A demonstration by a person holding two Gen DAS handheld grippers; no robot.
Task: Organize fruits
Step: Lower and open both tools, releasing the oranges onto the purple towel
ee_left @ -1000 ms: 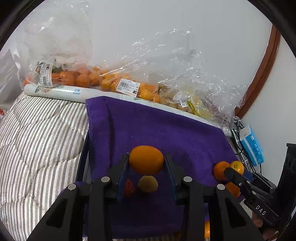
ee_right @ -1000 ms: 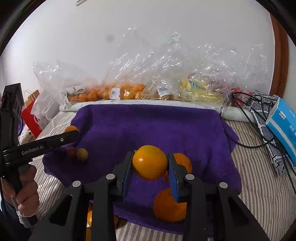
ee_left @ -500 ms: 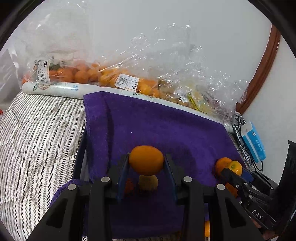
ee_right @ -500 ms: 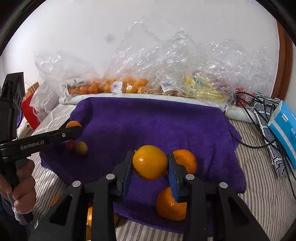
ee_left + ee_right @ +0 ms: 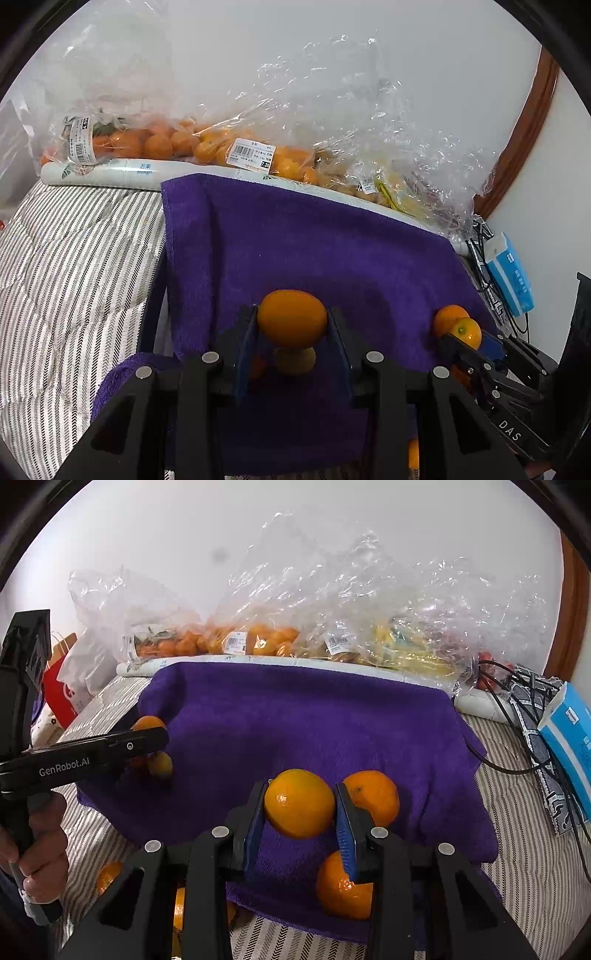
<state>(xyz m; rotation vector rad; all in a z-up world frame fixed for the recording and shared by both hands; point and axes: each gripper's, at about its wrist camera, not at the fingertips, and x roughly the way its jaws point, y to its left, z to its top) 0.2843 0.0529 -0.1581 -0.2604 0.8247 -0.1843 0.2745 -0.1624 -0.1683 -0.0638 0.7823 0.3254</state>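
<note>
The left tool (image 5: 291, 328) pinches a smooth round orange (image 5: 291, 322) between its blue ridged pads, above a fuzzy purple towel (image 5: 314, 251). The right tool (image 5: 300, 810) pinches another shiny orange (image 5: 299, 803). Two more bumpy oranges (image 5: 373, 795) lie on the soft towel just beside it. Crinkly clear plastic bags (image 5: 295, 627) of fruit sit behind, on a stripy bed (image 5: 74, 258).

Orange fruit (image 5: 291, 318), purple towel (image 5: 295, 243), grey-and-white striped bedding (image 5: 74, 251), blue box (image 5: 567, 720), brown wooden trim (image 5: 524, 129)
</note>
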